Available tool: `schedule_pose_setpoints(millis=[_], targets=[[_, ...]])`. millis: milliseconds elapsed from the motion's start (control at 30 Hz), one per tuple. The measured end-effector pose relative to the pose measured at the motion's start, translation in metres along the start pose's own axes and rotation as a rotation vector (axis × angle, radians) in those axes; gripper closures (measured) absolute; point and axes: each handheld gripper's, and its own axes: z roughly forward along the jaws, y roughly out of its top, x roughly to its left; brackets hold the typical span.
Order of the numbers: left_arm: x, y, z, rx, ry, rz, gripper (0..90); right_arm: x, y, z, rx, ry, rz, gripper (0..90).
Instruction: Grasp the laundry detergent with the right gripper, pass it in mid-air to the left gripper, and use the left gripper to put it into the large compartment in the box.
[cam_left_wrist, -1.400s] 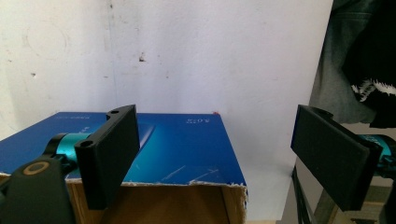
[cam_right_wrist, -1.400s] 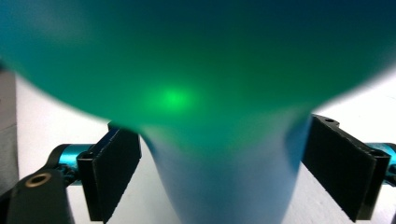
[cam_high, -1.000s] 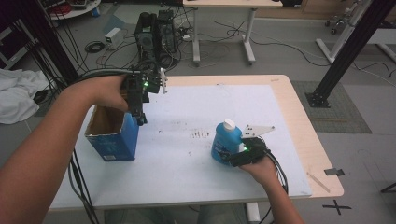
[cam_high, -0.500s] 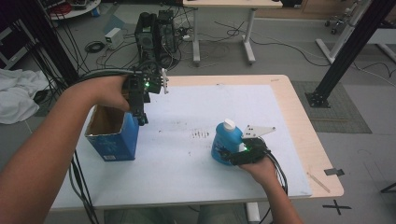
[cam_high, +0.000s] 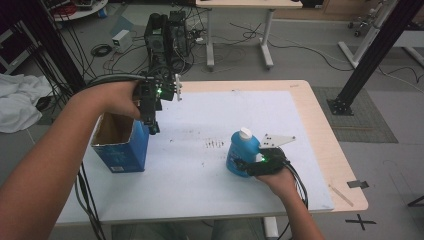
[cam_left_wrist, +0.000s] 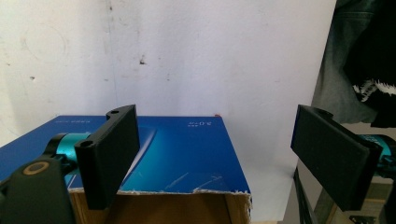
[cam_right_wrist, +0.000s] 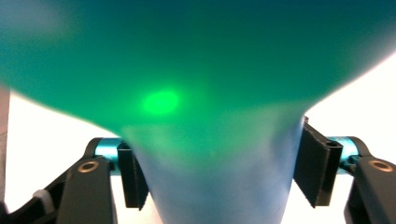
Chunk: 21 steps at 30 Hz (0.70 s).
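An open blue cardboard box (cam_high: 120, 150) stands at the table's left side. My left gripper (cam_high: 152, 122) points down just above the box's right wall, with its jaws wide open. In the left gripper view the blue box wall (cam_left_wrist: 187, 154) lies below and between the black pads (cam_left_wrist: 109, 154), with nothing held by the left gripper (cam_left_wrist: 219, 154). A blue bottle (cam_high: 241, 152) with a white cap (cam_high: 245, 133) stands upright at the right front. My right gripper (cam_high: 246, 167) is shut on its lower body. The blurred bottle (cam_right_wrist: 219, 177) sits between both pads of the right gripper (cam_right_wrist: 219, 173).
A white sheet (cam_high: 225, 115) covers most of the wooden table (cam_high: 325, 125). A thin strip (cam_high: 342, 195) lies near the front right corner. Black equipment (cam_high: 167, 30) stands on the floor beyond the far edge. Cables (cam_high: 90, 200) hang off the left side.
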Motion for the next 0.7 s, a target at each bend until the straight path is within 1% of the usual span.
schedule_pose_setpoints(millis=[67,100,133,200,267,300,333,367,400,433,467,500,533,567,700], targets=[[0.0002,0.0001,0.0001,0.000,0.005,-0.001,15.3,0.0002,0.0003,-0.0005,0.006,0.006,0.002,31.8],[0.0002,0.0003,0.0000,-0.001,0.006,-0.002,15.3,-0.0006,0.0002,0.0002,-0.005,0.003,-0.008,32.1],[0.0001,0.0006,0.0001,-0.002,0.007,-0.003,15.3,0.0001,0.0000,0.0002,-0.001,-0.001,0.003,32.2],[-0.0002,0.0014,0.0000,0.003,0.003,0.001,15.4,-0.0006,-0.0002,0.0001,-0.002,0.000,-0.008,32.8],[-0.0004,0.0017,0.0004,-0.002,0.002,0.002,15.3,0.0003,-0.0001,0.0007,-0.010,0.005,0.000,33.3],[-0.0002,0.0020,0.0003,0.001,0.005,0.003,15.4,0.0000,-0.0002,0.0008,-0.009,0.004,-0.009,34.3],[-0.0001,0.0022,0.0005,0.003,0.001,0.004,15.3,-0.0006,0.0004,-0.0005,0.004,0.001,-0.026,34.9],[-0.0002,0.0024,0.0006,0.005,0.002,0.003,15.3,-0.0001,0.0002,-0.0002,0.003,0.001,-0.029,35.7],[-0.0002,0.0026,0.0009,0.005,0.003,0.002,15.3,0.0002,0.0007,-0.0012,0.008,0.002,-0.028,36.3],[0.0000,0.0030,0.0010,0.009,0.006,0.005,15.4,0.0009,0.0005,0.0000,-0.003,0.005,-0.024,37.2],[0.0000,0.0033,0.0015,0.010,0.003,0.005,15.4,0.0011,0.0004,-0.0003,0.005,0.008,-0.027,38.3],[-0.0003,0.0035,0.0018,0.007,0.004,0.003,15.4,0.0020,0.0005,-0.0001,0.005,0.016,-0.019,40.1],[-0.0005,0.0038,0.0022,0.002,0.007,0.005,15.4,0.0030,0.0006,-0.0003,0.001,0.003,-0.031,41.1],[-0.0008,0.0043,0.0021,0.007,0.000,0.008,15.3,0.0030,0.0005,0.0001,-0.012,-0.005,-0.058,41.9],[-0.0028,0.0058,0.0023,0.000,0.005,0.015,15.3,0.0041,0.0014,-0.0010,-0.006,-0.010,-0.080,43.7]])
